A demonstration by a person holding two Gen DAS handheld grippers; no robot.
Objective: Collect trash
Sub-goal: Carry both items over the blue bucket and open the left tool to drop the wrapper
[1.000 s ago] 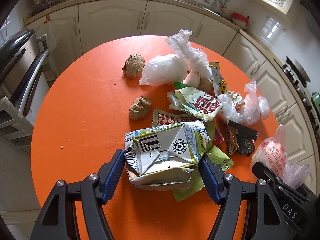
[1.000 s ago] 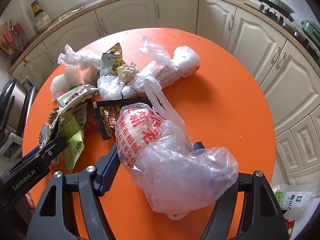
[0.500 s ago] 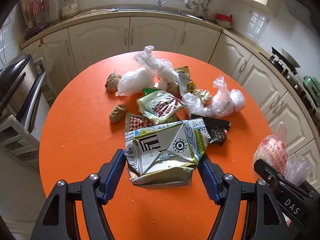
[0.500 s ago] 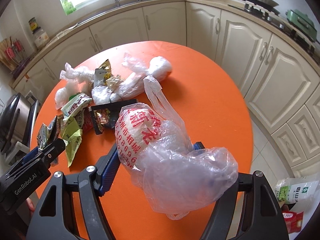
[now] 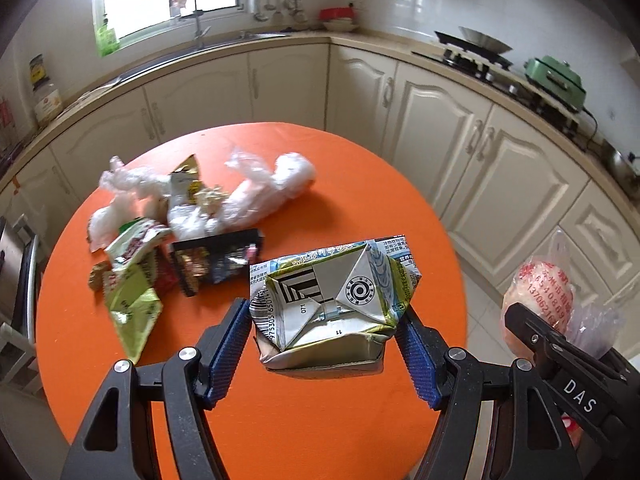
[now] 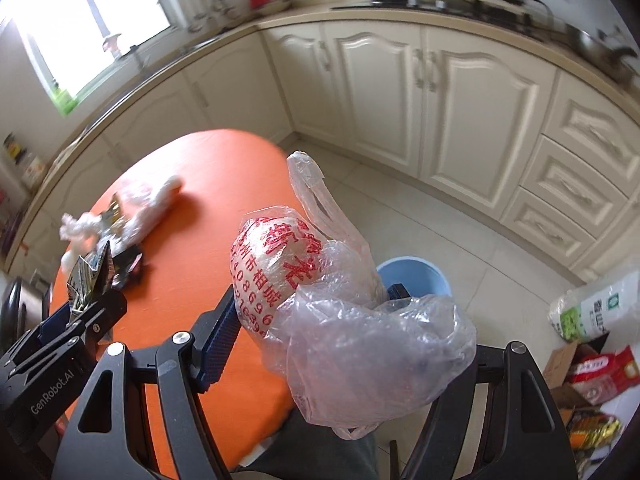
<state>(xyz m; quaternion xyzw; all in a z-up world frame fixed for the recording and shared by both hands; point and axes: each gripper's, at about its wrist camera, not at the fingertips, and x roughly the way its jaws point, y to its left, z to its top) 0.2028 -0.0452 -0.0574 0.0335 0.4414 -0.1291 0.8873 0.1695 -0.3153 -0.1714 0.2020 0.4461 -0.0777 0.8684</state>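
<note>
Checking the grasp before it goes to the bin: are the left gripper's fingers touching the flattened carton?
Touching. The left wrist view shows both blue fingers pressed against the sides of the flattened carton, held above the orange table.

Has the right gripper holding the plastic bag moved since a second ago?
Yes. The right gripper, shut on the plastic bag, swung off the orange table toward the blue bin on the floor.

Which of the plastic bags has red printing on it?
The plastic bag clamped in the right gripper, covered in red characters and digits. The clear bags lying on the orange table show no print.
</note>
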